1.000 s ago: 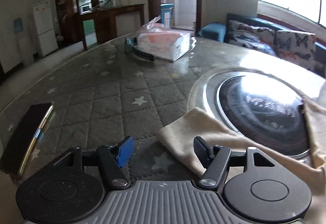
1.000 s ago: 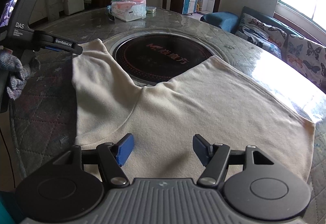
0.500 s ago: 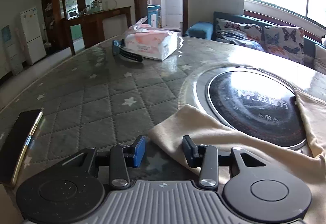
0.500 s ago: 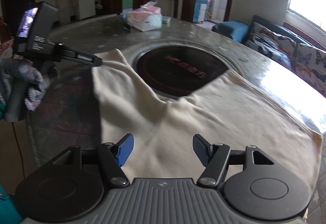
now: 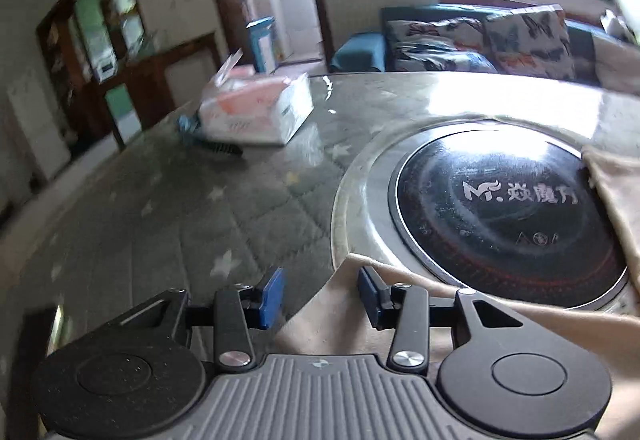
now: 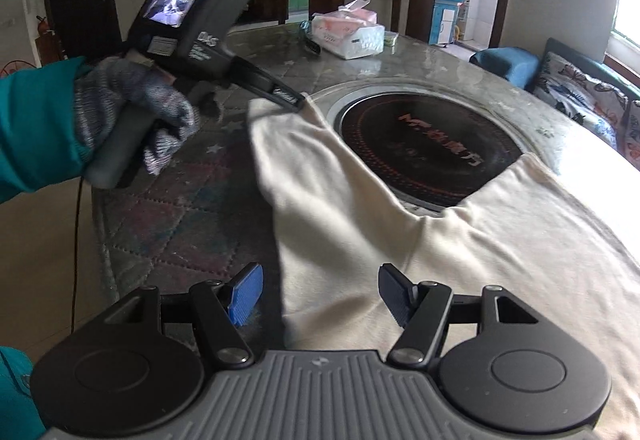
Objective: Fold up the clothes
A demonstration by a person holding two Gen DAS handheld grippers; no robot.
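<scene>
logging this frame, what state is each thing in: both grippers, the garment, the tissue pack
left gripper: open, fingers either side of a garment corner
right gripper: open, over the garment's near edge
garment: cream, spread on the table, unfolded, partly over the hob
tissue pack: open, a tissue sticking up

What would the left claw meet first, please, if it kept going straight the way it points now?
Most likely the cream garment: its corner already lies between the open left claw fingers. Beyond that comes the cooktop rim, though depth is hard to judge.

Cream garment (image 6: pixel 460 240); grey, seemingly star-quilted table cover (image 5: pixel 160 224).
</scene>
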